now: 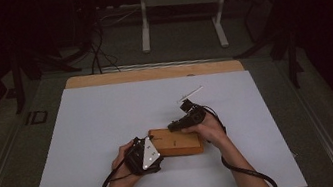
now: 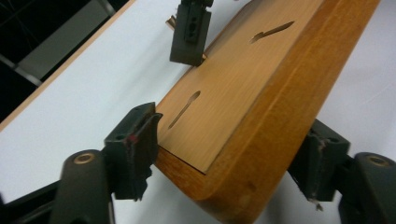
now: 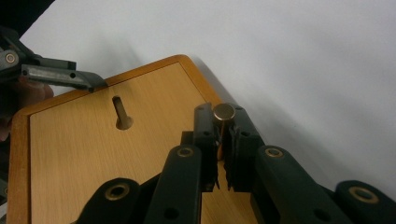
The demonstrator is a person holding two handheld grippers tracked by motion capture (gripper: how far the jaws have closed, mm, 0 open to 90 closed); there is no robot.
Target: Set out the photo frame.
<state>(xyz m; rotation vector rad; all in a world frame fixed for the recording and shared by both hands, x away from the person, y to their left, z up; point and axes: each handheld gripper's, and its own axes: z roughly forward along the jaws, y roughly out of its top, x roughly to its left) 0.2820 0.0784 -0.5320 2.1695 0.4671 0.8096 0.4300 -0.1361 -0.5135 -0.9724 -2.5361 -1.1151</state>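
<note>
White sheeting covers our worktop [image 1: 110,133]; the wooden block [image 1: 177,142] lies near its front. Our left gripper [image 2: 224,154] straddles one corner, jaws wide. Our right gripper [image 3: 223,140] pinches a brass pin [image 3: 224,112]; we think a tilt could miss the slot [image 3: 122,112].

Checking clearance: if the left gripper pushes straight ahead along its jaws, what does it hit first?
The left gripper would likely meet the near end of the flat brown wooden block first; its open jaws already straddle that corner.
</note>
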